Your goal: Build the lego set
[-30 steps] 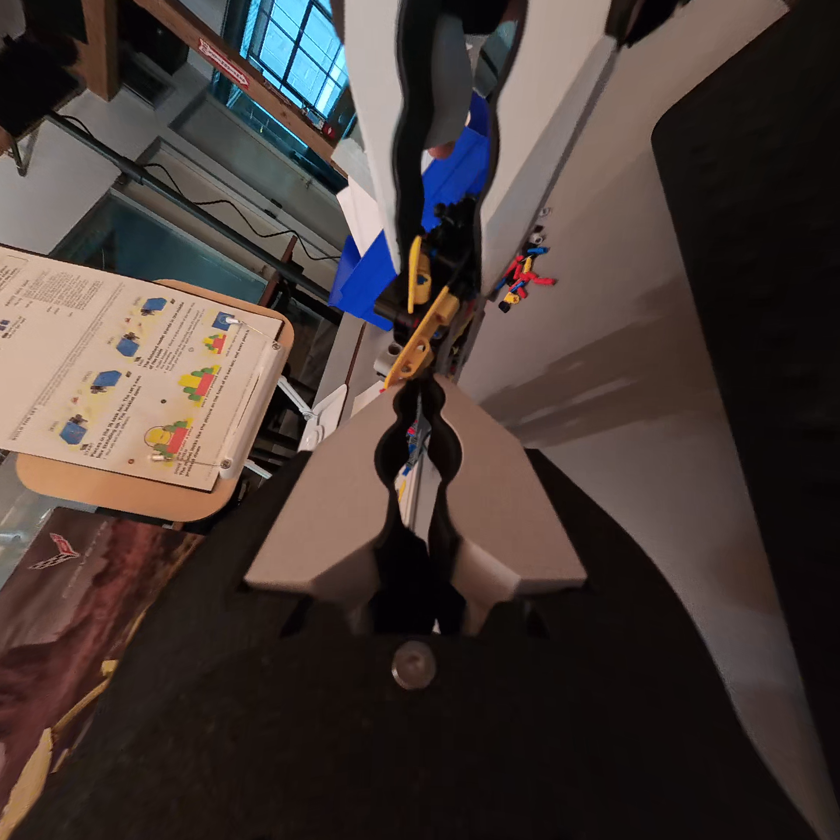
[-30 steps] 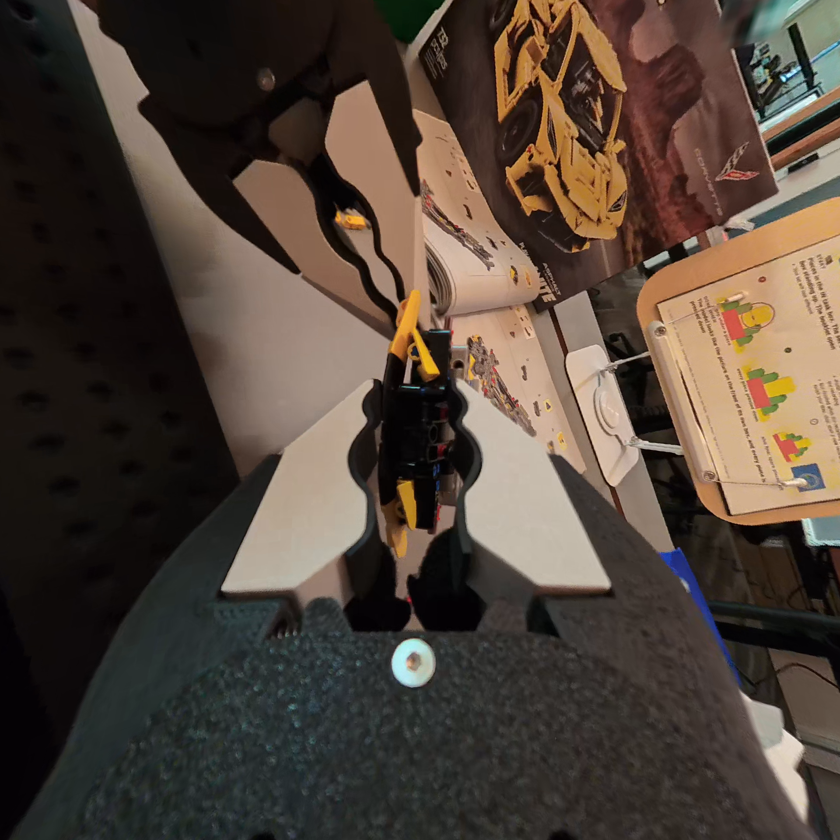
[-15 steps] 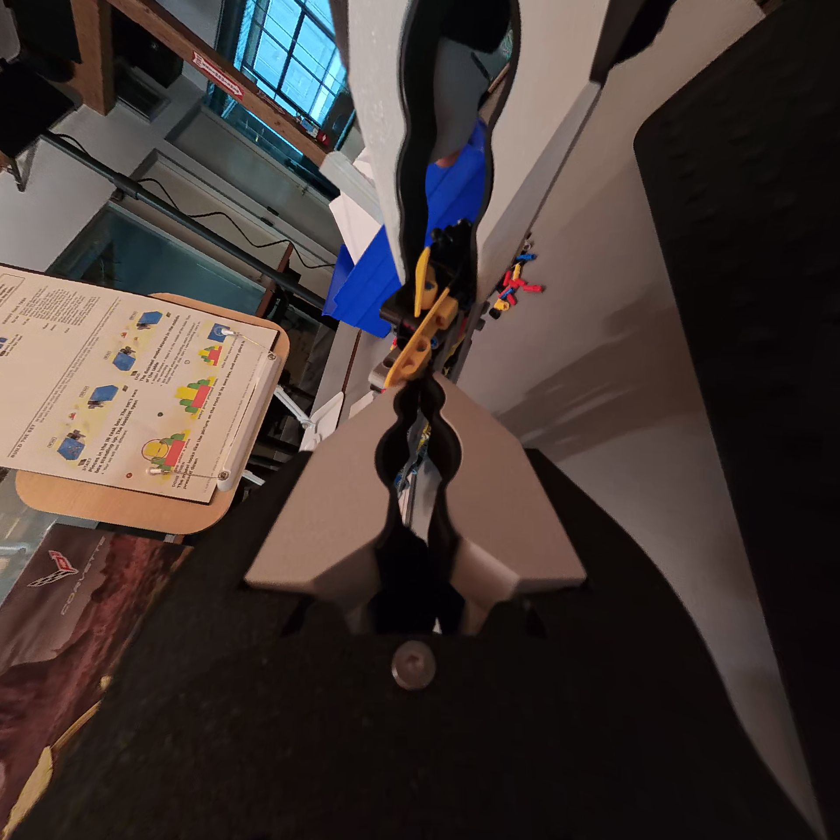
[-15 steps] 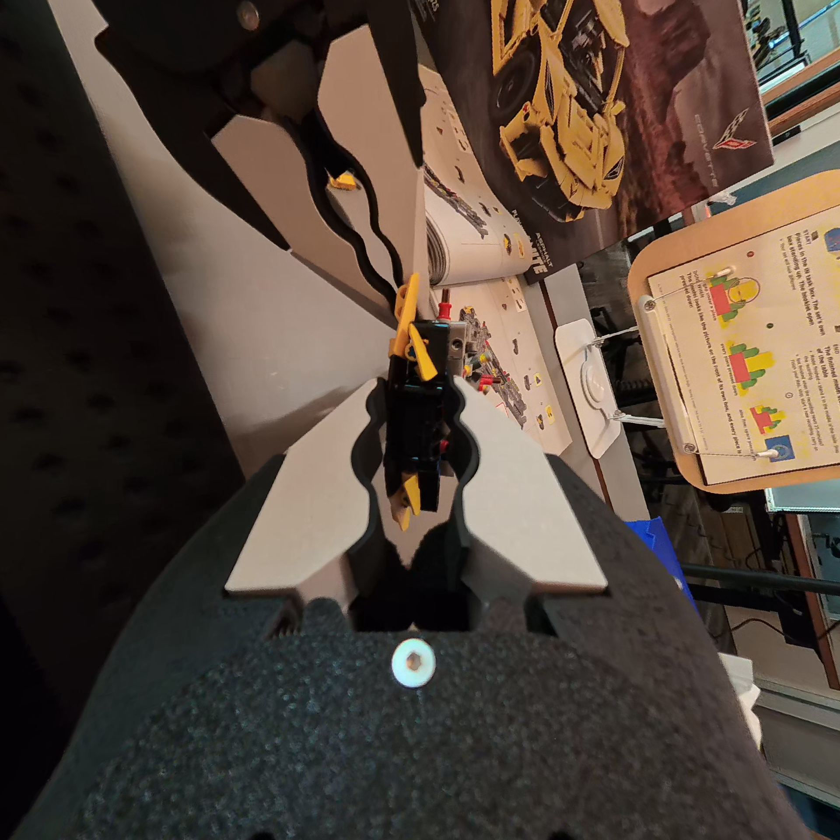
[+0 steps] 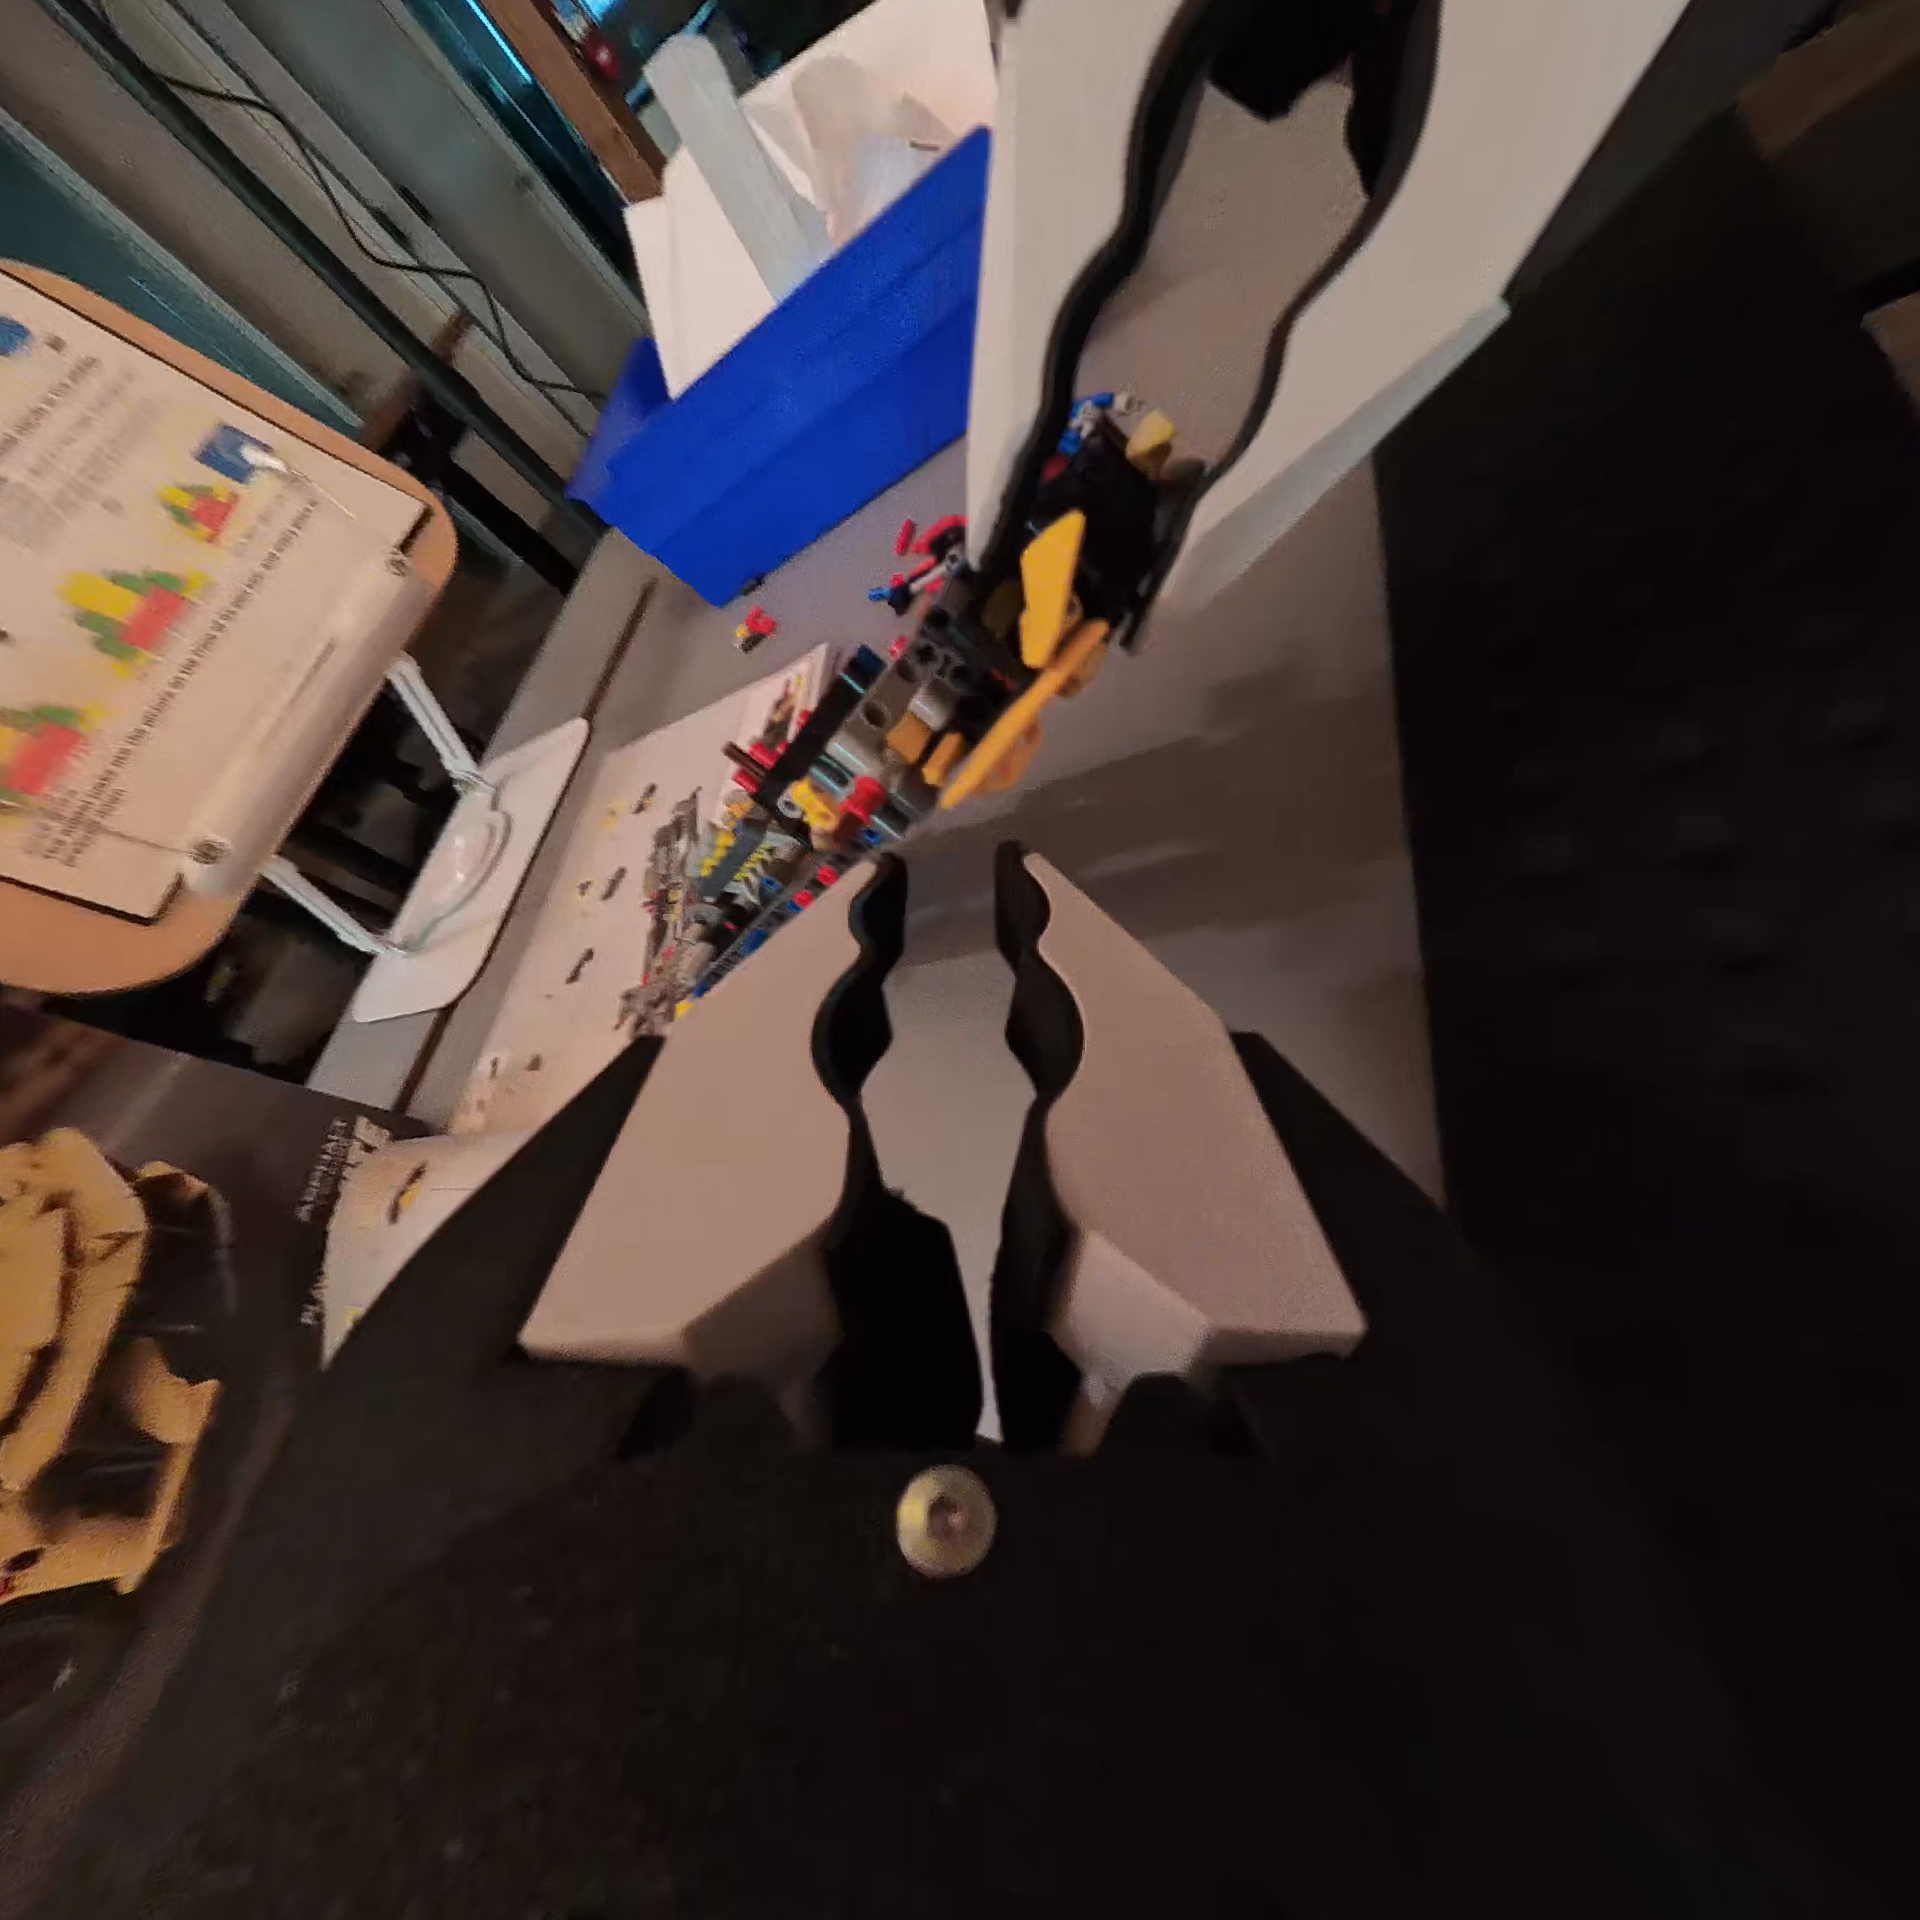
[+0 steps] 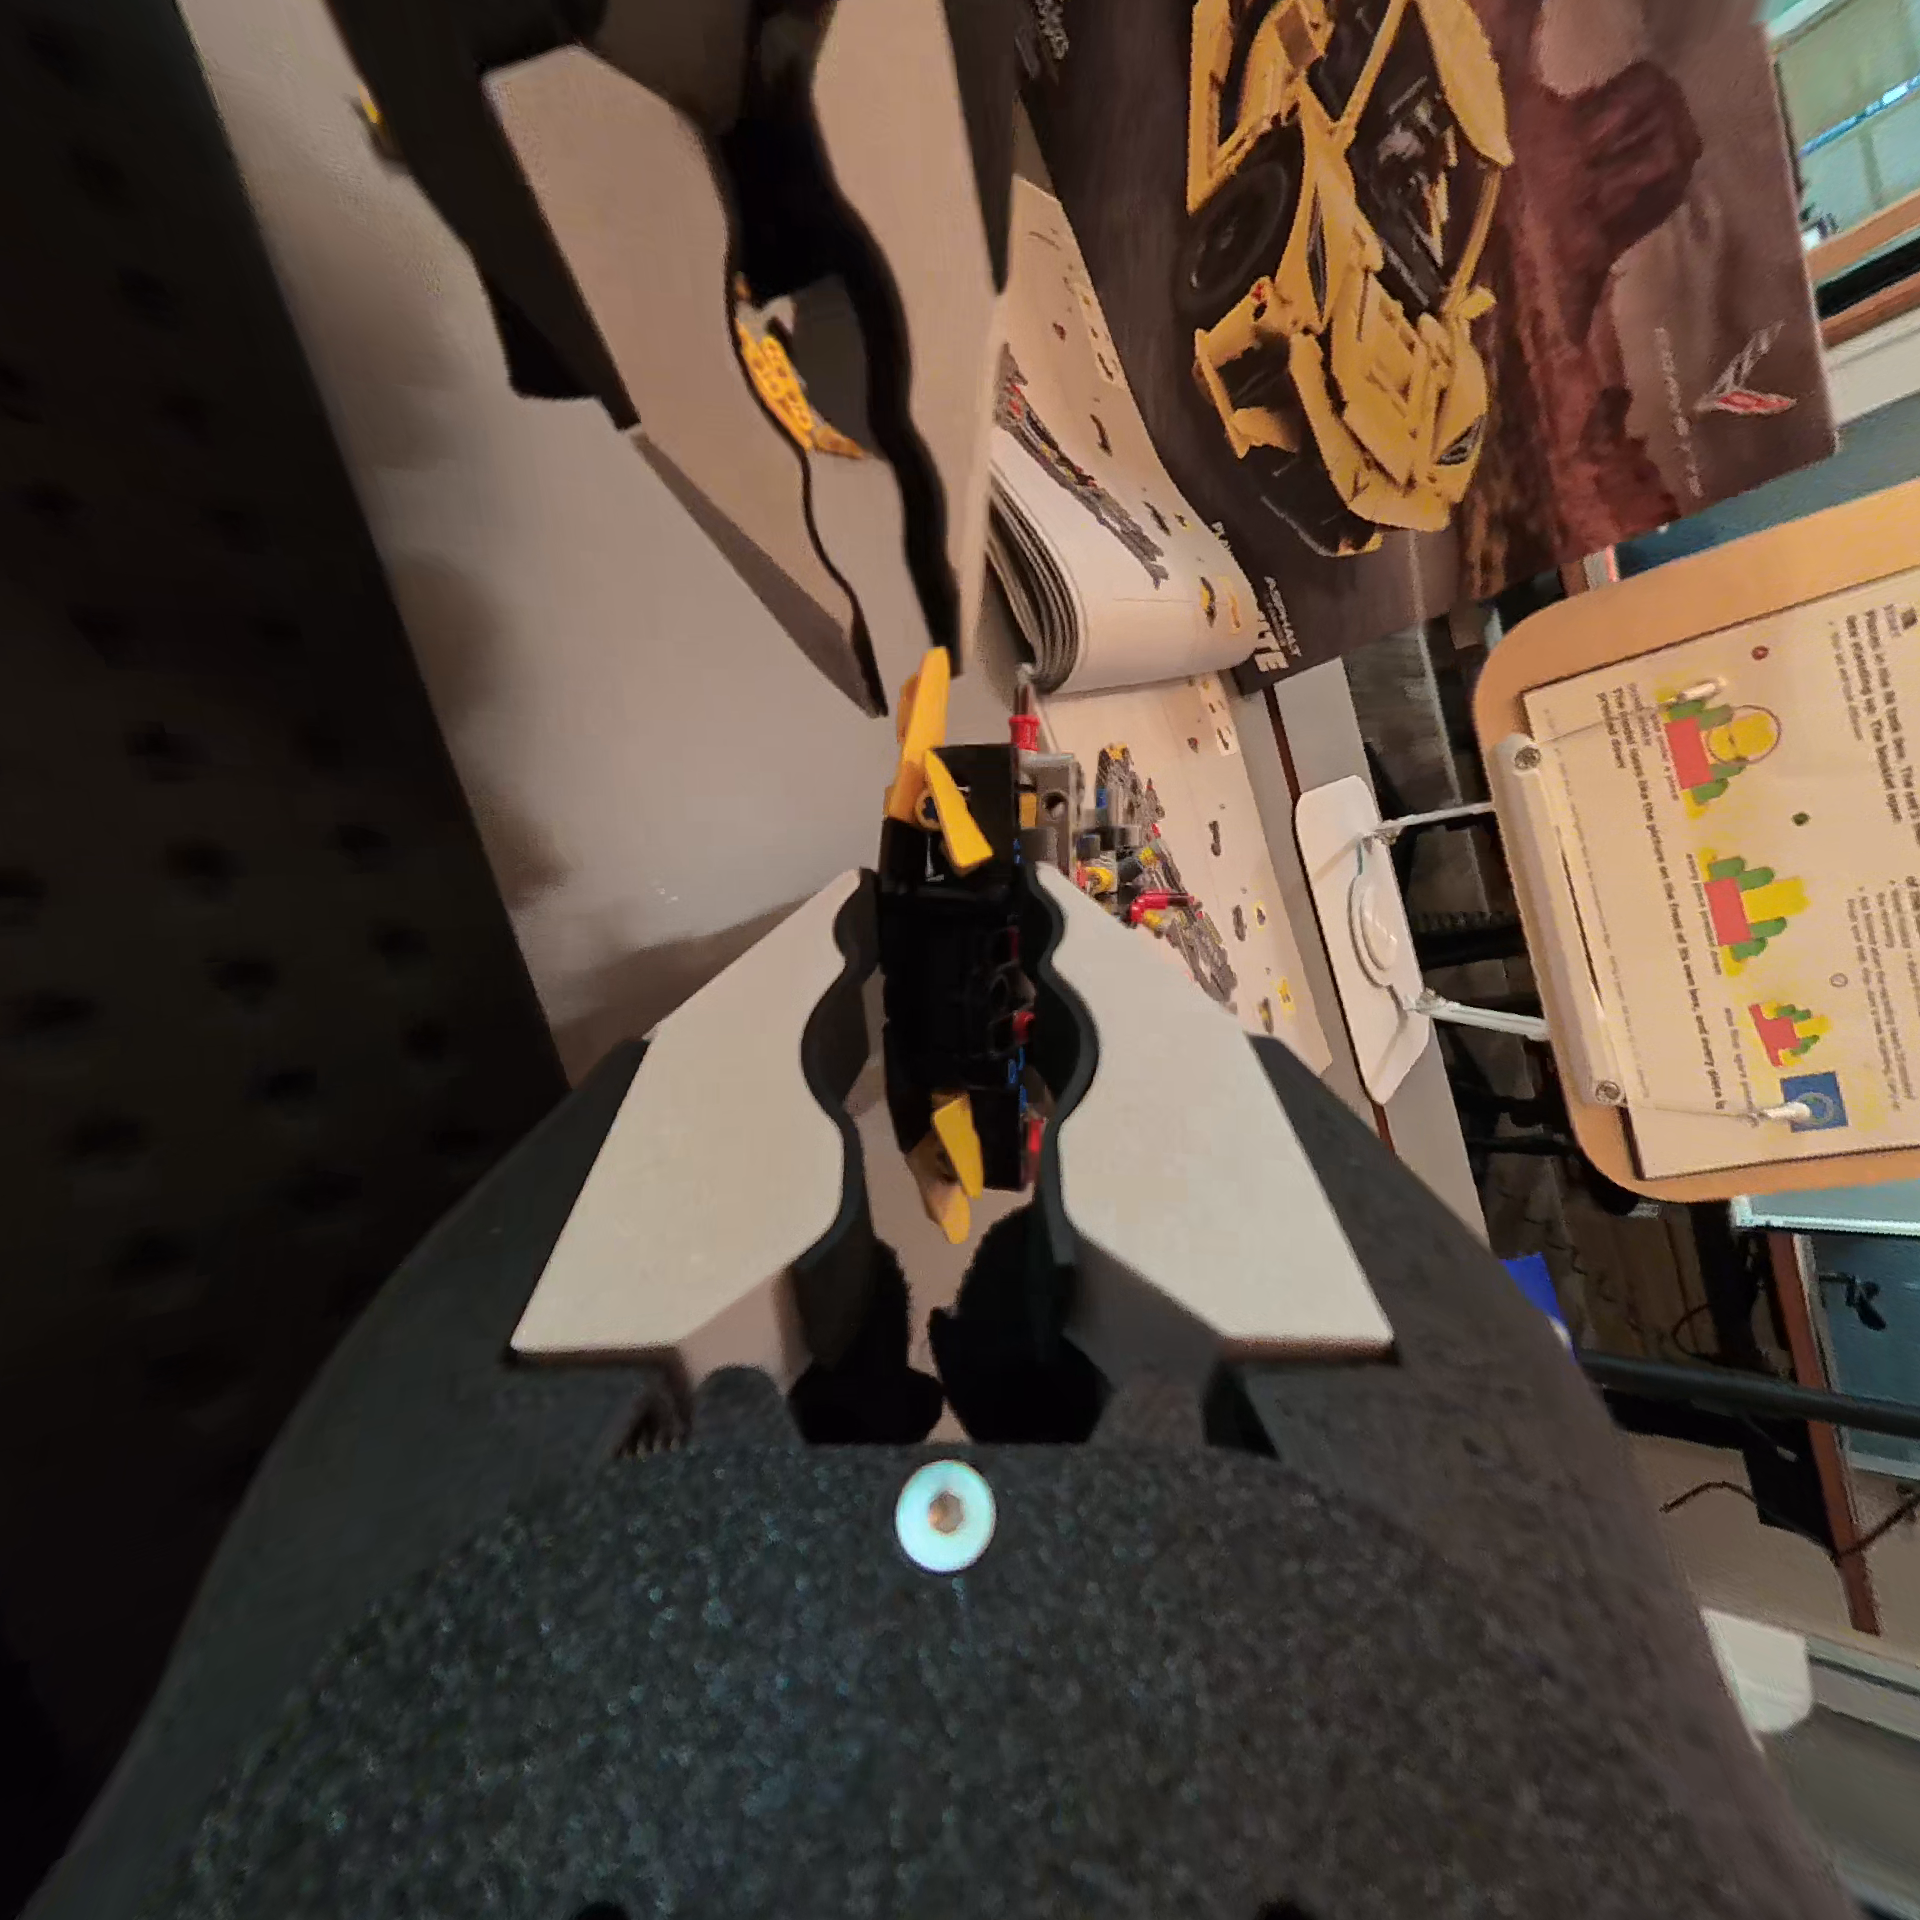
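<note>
Blurred table (image 5: pixel 1226 935); lego assembly (image 6: pixel 951 977) half-hidden within right claw (image 6: pixel 951 894).

1. The left gripper (image 5: pixel 948 883) is now standing with its jaws parted and nothing between them; earlier its tips were closed at the yellow angled beam (image 5: pixel 997 732).
2. It is now sitting apart from the black-and-yellow brick assembly (image 6: pixel 951 977), a gap showing below the beam.
3. The left wrist view is now taking in more of the grey tabletop (image 5: pixel 1226 935) and the scattered small bricks (image 5: pixel 914 566).
</note>
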Motion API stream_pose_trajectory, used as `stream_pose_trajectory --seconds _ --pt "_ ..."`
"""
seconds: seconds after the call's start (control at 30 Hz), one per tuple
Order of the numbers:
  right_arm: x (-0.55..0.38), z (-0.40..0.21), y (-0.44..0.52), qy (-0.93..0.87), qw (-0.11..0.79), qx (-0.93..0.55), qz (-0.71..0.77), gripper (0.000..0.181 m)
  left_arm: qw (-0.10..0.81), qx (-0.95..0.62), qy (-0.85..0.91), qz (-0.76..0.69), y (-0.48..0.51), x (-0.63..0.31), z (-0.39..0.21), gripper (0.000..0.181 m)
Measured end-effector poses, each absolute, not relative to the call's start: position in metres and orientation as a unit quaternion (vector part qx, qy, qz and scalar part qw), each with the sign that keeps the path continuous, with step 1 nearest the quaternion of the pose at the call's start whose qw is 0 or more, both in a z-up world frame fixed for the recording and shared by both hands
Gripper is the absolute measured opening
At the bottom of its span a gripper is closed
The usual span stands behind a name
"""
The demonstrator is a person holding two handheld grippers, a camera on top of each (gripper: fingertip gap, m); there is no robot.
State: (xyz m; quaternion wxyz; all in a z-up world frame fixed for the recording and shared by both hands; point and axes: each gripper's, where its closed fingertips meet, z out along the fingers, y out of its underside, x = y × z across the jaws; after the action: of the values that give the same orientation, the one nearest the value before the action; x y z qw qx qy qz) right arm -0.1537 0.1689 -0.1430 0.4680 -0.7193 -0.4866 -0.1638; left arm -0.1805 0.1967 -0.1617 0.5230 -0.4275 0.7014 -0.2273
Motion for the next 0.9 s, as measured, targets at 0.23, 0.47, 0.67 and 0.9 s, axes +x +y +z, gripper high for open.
stream_pose_trajectory --seconds 0.23,0.47,0.67,0.9 --pt "-0.161 -0.159 0.167 -0.515 0.461 -0.693 -0.208 0.025 0.546 -0.348 0.745 -0.159 0.19 -0.183 -0.172 0.006" --pt "-0.161 -0.157 0.163 -0.509 0.47 -0.691 -0.207 0.025 0.569 -0.289 0.76 -0.119 0.18 -0.172 -0.175 0.018" --pt "-0.159 -0.159 0.164 -0.515 0.47 -0.677 -0.234 0.028 0.575 -0.291 0.759 -0.096 0.181 -0.168 -0.18 0.006" --pt "-0.161 -0.147 0.164 -0.546 0.494 -0.584 -0.342 0.024 0.57 -0.313 0.749 -0.126 0.181 -0.166 -0.172 0.006"
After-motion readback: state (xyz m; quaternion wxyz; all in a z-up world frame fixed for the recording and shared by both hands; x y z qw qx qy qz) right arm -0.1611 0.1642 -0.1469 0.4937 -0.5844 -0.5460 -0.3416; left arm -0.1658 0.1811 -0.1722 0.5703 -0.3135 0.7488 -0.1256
